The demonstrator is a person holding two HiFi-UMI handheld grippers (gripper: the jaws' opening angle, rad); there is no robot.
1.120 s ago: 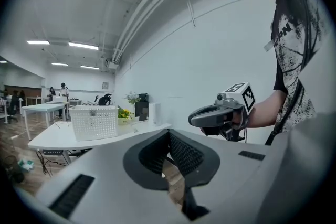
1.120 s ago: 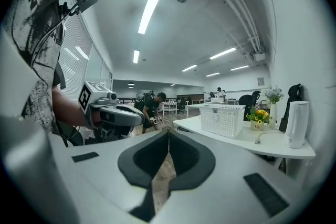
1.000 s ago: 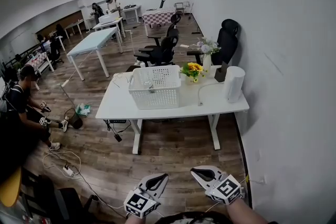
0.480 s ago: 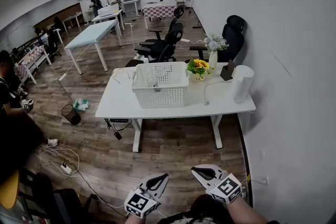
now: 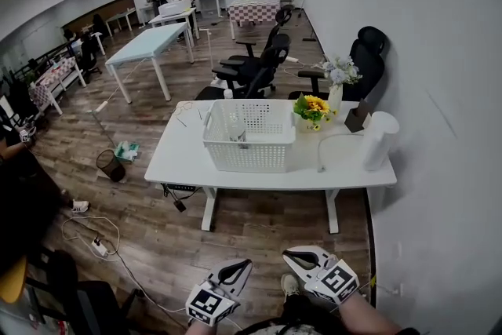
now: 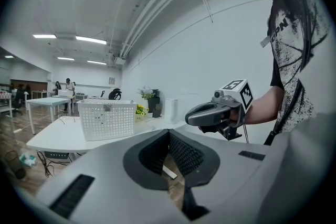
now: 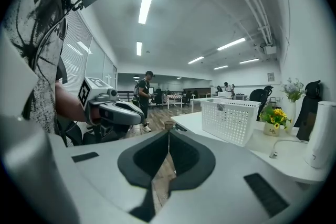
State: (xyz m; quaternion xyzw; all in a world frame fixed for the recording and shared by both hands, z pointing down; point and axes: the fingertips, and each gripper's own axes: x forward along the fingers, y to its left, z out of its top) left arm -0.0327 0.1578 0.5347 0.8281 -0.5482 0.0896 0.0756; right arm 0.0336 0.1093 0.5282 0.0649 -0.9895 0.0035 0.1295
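While the head view puts my left tongs [image 5: 235, 269] and right tongs [image 5: 301, 255] low at its bottom edge, over the wooden floor [image 5: 259, 239], only the two gripper views let me read them. Each pair is pressed together at the tips with nothing between. The left gripper view also gives me the right tongs side-on in a hand. The right gripper view gives me the left tongs likewise, with a person [image 7: 144, 97] standing beyond them. Only the head view looks down into the white basket [image 5: 249, 136], where something small lies that I cannot make out. That basket stands on the white surface [image 5: 184, 161], ahead of both tongs and well apart from them, roughly in line with the gap between the pair. Its mouth faces up and its long axis runs left to right along the surface. Yellow flowers [image 5: 312, 106] sit just beside its right end, with a white cylinder [image 5: 378, 139] further right.
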